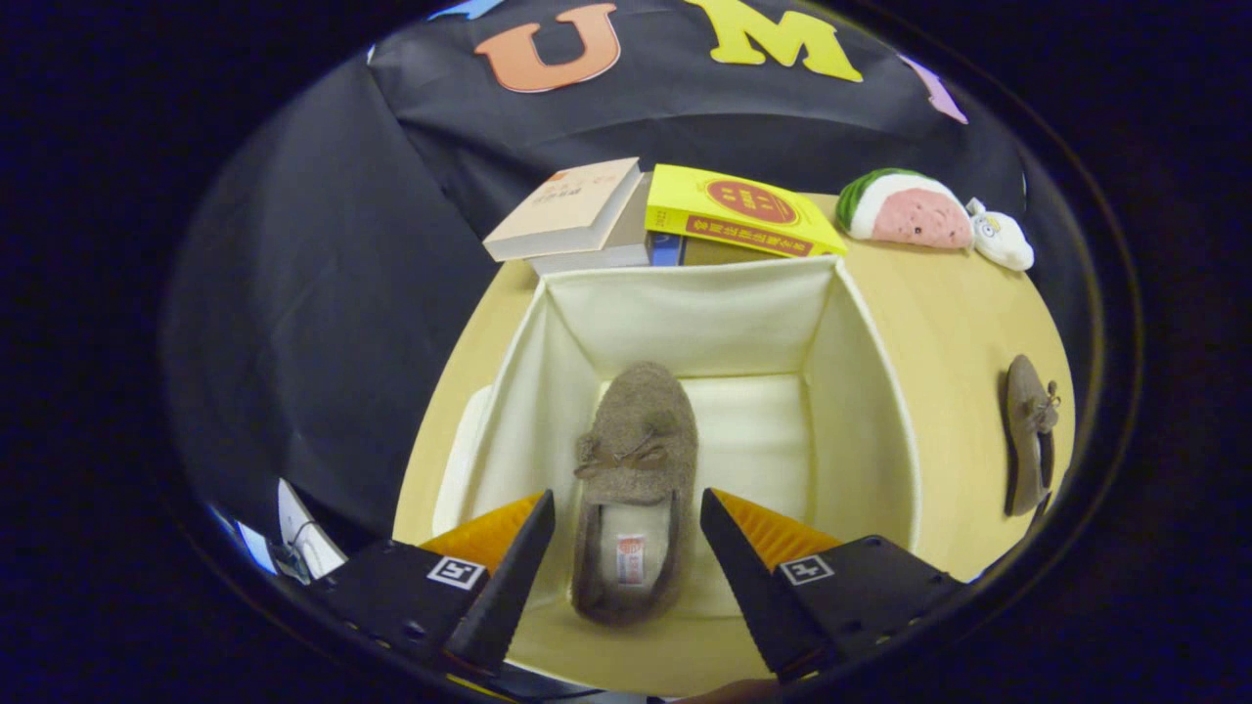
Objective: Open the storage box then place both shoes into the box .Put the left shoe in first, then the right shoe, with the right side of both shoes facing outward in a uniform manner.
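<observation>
The claw (626, 533) hangs over the open storage box (861, 391) with its fingers spread wide and nothing pinched. One brown shoe (634, 489) lies flat on the box floor, right between the fingers. The other shoe (1029, 435) sits out on the desk (959, 323), well off to the box's right, with some books (665, 215) beyond the box.

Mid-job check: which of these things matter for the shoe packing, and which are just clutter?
Job: open box; shoe inside it, between the open tongs; second shoe on the table.
Clutter: books; watermelon toy; small white toy.
</observation>
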Action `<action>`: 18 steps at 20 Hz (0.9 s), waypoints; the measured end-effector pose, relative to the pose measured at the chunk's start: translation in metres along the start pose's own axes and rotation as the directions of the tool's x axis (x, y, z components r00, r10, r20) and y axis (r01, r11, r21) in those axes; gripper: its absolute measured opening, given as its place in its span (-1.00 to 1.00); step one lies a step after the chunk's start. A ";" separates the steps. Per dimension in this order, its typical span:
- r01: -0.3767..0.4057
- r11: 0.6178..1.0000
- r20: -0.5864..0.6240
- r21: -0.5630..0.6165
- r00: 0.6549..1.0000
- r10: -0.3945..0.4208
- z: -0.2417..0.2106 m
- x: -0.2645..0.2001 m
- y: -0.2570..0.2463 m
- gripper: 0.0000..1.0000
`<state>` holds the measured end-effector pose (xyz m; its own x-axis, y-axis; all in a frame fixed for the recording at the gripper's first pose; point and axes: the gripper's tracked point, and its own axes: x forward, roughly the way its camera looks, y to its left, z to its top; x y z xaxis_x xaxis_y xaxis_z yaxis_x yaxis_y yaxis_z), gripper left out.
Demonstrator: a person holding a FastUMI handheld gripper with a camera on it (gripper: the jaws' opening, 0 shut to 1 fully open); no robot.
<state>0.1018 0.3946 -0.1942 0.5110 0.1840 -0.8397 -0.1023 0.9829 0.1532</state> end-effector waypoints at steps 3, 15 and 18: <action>-0.005 1.000 0.068 -0.018 0.998 0.006 0.007 -0.044 -0.014 0.94; 0.177 0.982 0.240 0.059 0.953 -0.187 0.014 -0.164 -0.199 0.92; 0.220 0.973 0.185 0.070 0.956 -0.229 0.002 -0.162 -0.250 0.92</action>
<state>0.0467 0.1188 -0.0955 0.6695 -0.0480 -0.7412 0.0728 0.9973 0.0011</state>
